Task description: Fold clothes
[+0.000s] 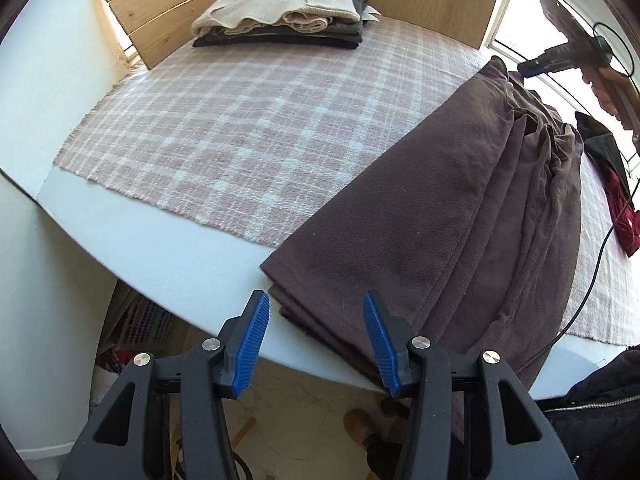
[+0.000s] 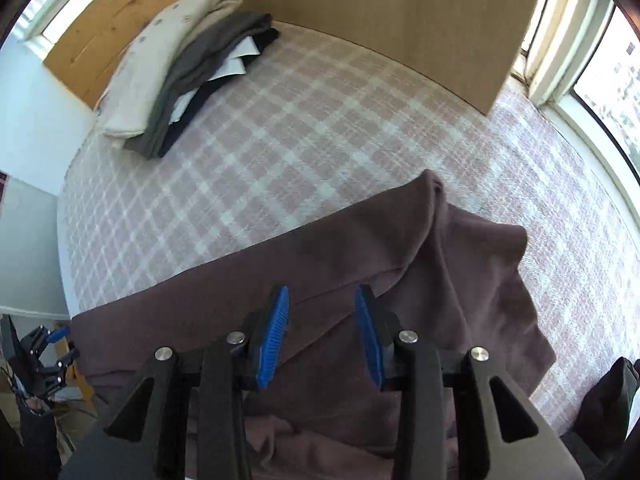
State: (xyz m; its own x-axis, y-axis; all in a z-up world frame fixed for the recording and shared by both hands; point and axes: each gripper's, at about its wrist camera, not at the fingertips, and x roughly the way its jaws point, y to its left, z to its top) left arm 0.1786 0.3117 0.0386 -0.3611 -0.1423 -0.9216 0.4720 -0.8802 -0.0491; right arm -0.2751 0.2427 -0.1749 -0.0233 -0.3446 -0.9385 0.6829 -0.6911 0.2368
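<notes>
Left gripper (image 1: 316,340): blue pads spread wide, nothing between them, poised at the near table edge just short of the layered hem corner of the brown garment (image 1: 440,216). Probably lined up there to pinch that corner for the next fold.

Right gripper (image 2: 322,332): pads parted too, somewhat narrower, empty, hovering over the bunched far end of the same garment (image 2: 360,280). Apparently placed to take the opposite end, so both ends lift together.

Garment itself: folded lengthwise into a long strip, lying diagonally across the pink checked cloth (image 1: 224,128) on the white table (image 1: 160,248), near end overhanging the edge slightly.

Farther back, against the wooden panel (image 2: 380,20): a stack of folded clothes (image 1: 280,12), cream on top, dark below, presumably finished pieces kept out of the working area.

Seen only from the left wrist: the stacked hem layers, a dark red garment (image 1: 624,216) at far right, a cable. Seen only from the right wrist: rumpled folds at the garment's wide end, the left gripper small at lower left.
</notes>
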